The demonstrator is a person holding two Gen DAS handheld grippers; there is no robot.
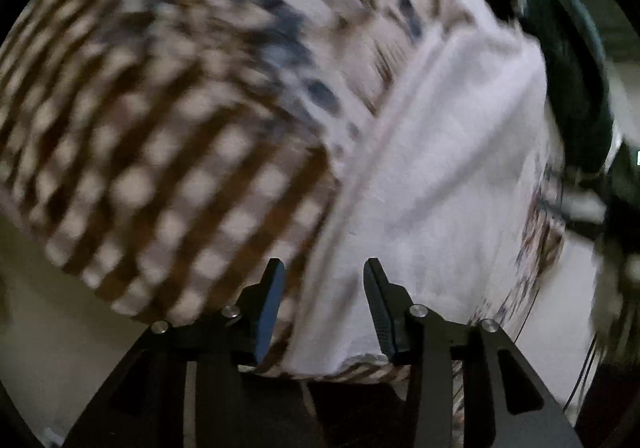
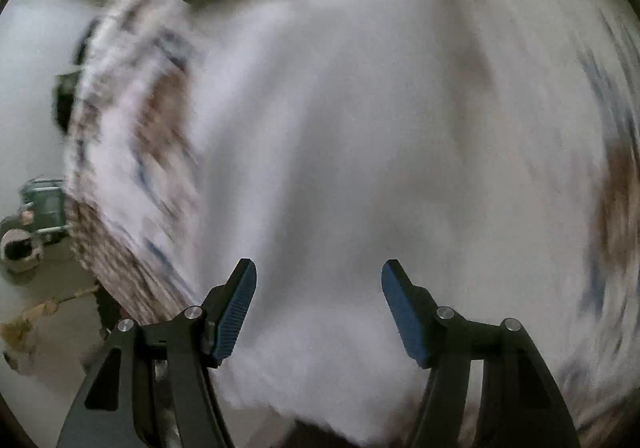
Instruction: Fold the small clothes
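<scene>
Showing brown checks [image 1: 152,176] — left view only.

One checked garment [image 1: 168,152] and two hand-held grippers, left [image 1: 324,268] and right [image 2: 319,268]

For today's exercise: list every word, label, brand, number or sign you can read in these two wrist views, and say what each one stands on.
None can be read.
The checked cloth and its white side show pattern only, no print or tag.
The small white speck at the right edge of the left view is too blurred to tell.
The clutter beside the cloth is too small and blurred.
</scene>
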